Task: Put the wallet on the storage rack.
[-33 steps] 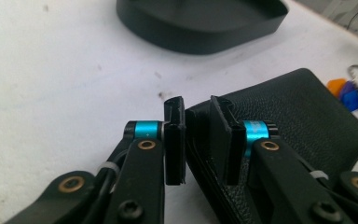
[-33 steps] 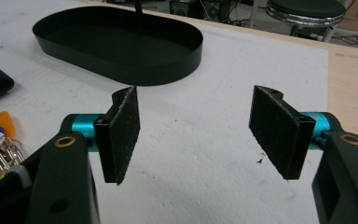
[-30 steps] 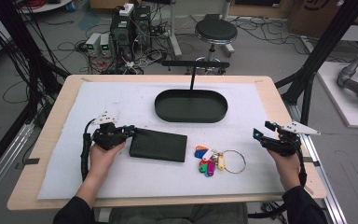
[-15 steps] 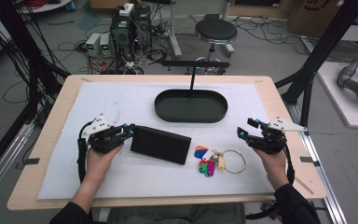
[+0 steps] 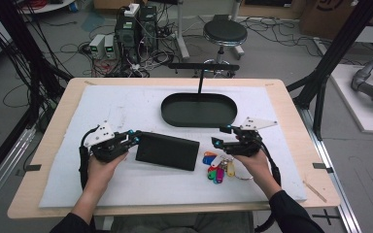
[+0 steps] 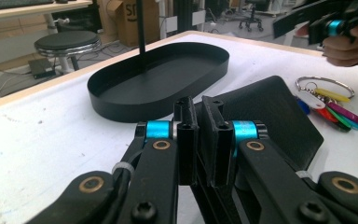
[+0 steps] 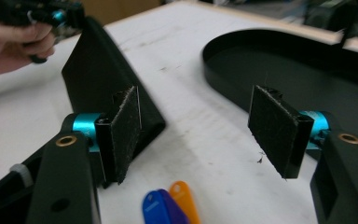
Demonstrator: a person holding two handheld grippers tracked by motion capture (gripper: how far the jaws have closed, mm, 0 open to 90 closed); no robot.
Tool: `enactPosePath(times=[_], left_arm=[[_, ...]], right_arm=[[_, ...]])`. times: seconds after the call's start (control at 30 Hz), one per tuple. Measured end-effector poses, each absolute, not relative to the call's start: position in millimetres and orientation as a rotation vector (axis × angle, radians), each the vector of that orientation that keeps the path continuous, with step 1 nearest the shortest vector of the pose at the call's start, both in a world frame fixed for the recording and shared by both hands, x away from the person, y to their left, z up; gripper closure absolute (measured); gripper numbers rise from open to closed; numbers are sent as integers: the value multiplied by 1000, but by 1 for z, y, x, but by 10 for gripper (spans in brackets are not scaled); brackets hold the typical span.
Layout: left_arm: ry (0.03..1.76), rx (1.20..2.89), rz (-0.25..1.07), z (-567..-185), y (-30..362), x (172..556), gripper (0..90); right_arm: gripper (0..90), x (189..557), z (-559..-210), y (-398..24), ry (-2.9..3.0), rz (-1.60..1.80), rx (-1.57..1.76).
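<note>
Left tool [image 5: 135, 137] is clamping the near-left edge of a flat black rectangular case [image 5: 167, 151], matte with a pebbled texture; in the left gripper view its jaws are sitting nearly together on that thin edge, which looks slightly raised off the mat. Right tool [image 5: 218, 135] is hovering with jaws spread wide and nothing between them; the fuzzy black pads [image 7: 127, 133] are showing lint. Just below the right tool, a metal ring of coloured plastic key tags [image 5: 218, 168] is lying on the mat, beside the case's right end. Behind both, a shallow black oval tray [image 5: 199, 109] with a low upright wall is sitting mid-desk, apart from the case. A white, lightly scuffed mat [image 5: 126, 104] is covering most of the wooden desk [image 5: 296, 116], leaving open room at the left and back.
</note>
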State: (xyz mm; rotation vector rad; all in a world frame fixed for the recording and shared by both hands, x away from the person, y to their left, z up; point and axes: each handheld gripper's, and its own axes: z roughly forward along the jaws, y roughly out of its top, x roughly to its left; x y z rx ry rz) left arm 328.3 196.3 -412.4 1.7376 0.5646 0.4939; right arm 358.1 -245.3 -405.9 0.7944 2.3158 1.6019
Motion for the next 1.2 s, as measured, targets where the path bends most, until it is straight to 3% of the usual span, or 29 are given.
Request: enactPosePath(times=[0.17, 0.23, 0.4, 0.47, 0.5, 0.57, 0.6, 0.63, 0.77, 0.87, 0.9, 1.0, 1.13, 1.2], left_arm=[[539, 1749, 504, -412, 192, 327, 854], [516, 1745, 505, -412, 191, 327, 899], [531, 1795, 480, -414, 182, 327, 887], [604, 1814, 423, -417, 181, 333, 707], [726, 1862, 383, -421, 179, 342, 634], [769, 1875, 347, -424, 179, 347, 528], [825, 1887, 296, -428, 179, 353, 528], [932, 1884, 207, -435, 179, 362, 463], [1079, 1880, 58, -448, 182, 373, 436], [1109, 1876, -3, -451, 182, 375, 462], [1090, 1885, -8, -451, 181, 374, 565], [1072, 1895, 43, -449, 178, 371, 603], [1010, 1900, 118, -447, 179, 366, 850], [946, 1941, 220, -446, 176, 360, 900]], right_arm=[[367, 371, -414, -219, 2457, 1569, 777], [369, 377, -418, -210, 2519, 1529, 774], [383, 383, -421, -197, 2572, 1426, 794], [380, 384, -419, -201, 2551, 1436, 796], [375, 384, -418, -203, 2541, 1435, 807], [371, 384, -416, -208, 2532, 1437, 822], [371, 384, -416, -208, 2532, 1437, 822], [367, 383, -416, -211, 2513, 1421, 830], [368, 380, -415, -216, 2510, 1404, 824], [367, 379, -414, -219, 2502, 1401, 824], [367, 379, -414, -221, 2497, 1404, 825], [367, 380, -414, -223, 2496, 1403, 835], [367, 380, -414, -224, 2495, 1402, 832], [367, 380, -415, -224, 2501, 1401, 836]])
